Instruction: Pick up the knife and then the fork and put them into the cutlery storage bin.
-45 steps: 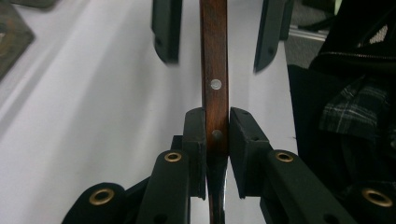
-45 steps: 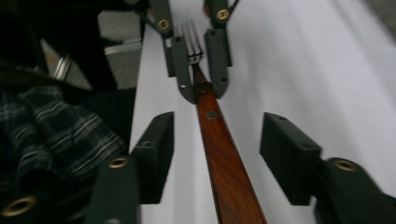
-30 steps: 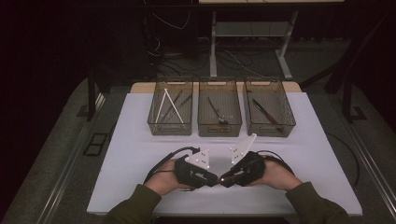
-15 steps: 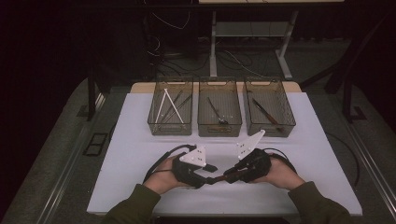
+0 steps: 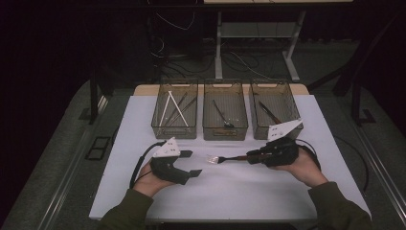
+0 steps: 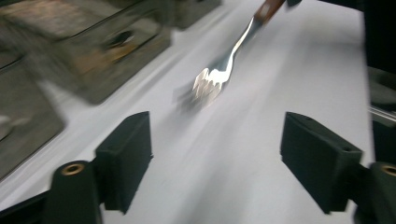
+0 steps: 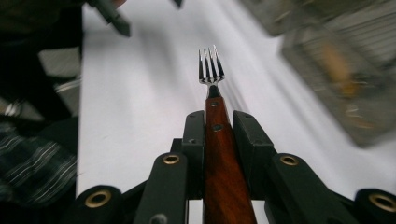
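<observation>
A fork point(image 5: 225, 158) with a dark reddish wooden handle was held level above the white table point(image 5: 297, 191), its handle clamped between the closed jaws of the right gripper point(image 5: 250, 157) and its bright steel tines pointing toward the left gripper point(image 5: 190, 163), whose jaws had just been opening and stood wide apart with nothing between them. In the right gripper view the handle point(image 7: 223, 154) ran straight up the middle of the two black pads, two small rivets showing in the wood and the four slim tines point(image 7: 210, 65) catching the light. The left gripper view showed the polished head point(image 6: 210, 81) hovering over the matte white surface, clear of that gripper's blocky black jaws (the frame was blurred, so fine detail was lost). Three smoky, see-through plastic bins stood in a row at the far side of the table: the left bin point(image 5: 160, 125) held long thin sticks, some white and some dark, the middle bin point(image 5: 210, 130) held a small dark-handled utensil, and the right bin point(image 5: 256, 125) held another long dark piece. The step in hand looked like carrying the fork to one of those bins, most likely the one nearest the right hand; doing it well would mean keeping the grip square on the smooth wood so the heavier steel end did not droop, and lifting the tines clear of the bin's rim before letting go.
</observation>
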### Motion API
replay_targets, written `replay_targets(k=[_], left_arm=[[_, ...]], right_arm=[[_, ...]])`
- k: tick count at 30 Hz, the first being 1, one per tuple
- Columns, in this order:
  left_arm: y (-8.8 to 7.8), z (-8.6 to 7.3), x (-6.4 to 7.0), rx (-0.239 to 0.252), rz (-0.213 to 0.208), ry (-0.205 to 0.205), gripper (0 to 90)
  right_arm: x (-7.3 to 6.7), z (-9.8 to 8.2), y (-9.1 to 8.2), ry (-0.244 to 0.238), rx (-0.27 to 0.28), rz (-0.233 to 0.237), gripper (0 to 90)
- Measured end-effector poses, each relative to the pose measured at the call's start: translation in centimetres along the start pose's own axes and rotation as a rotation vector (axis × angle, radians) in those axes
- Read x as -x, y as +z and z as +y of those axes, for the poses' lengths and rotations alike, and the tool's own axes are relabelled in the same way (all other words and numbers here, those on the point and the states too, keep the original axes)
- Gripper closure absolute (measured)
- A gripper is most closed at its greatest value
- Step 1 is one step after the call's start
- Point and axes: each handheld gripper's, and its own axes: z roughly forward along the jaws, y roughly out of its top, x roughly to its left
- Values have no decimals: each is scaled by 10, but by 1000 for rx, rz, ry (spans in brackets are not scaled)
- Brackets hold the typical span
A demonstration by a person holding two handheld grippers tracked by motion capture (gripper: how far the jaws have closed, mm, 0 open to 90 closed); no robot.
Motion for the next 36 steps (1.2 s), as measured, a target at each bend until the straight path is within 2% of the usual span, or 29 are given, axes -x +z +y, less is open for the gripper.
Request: replay_targets(k=[2, 3, 7, 13, 18, 22, 25, 30, 36], left_arm=[[-2, -6, -1, 10, 25, -23, 170], [-3, -9, -1, 10, 39, -22, 150], [-5, -23, -2, -10, 77, -47, 91], [-7, -37, 1, 3, 91, -74, 0], [-4, -40, 3, -18, 81, -57, 0], [0, -40, 6, -52, 76, -41, 0], [1, -41, 6, -51, 70, -43, 0], [1, -41, 6, -53, 50, -44, 0], [1, -40, 6, -49, 41, -43, 1]], right_arm=[[6, 0, -10, 19, 32, -30, 758], [9, 0, -15, 28, 43, -45, 758], [21, 1, -35, 70, 101, -107, 758], [39, 3, -62, 122, 176, -198, 758], [56, 6, -81, 169, 207, -286, 758], [72, 7, -94, 211, 225, -361, 758], [85, 7, -98, 248, 222, -425, 758], [107, 1, -97, 348, 231, -513, 757], [127, -6, -85, 422, 228, -565, 757]])
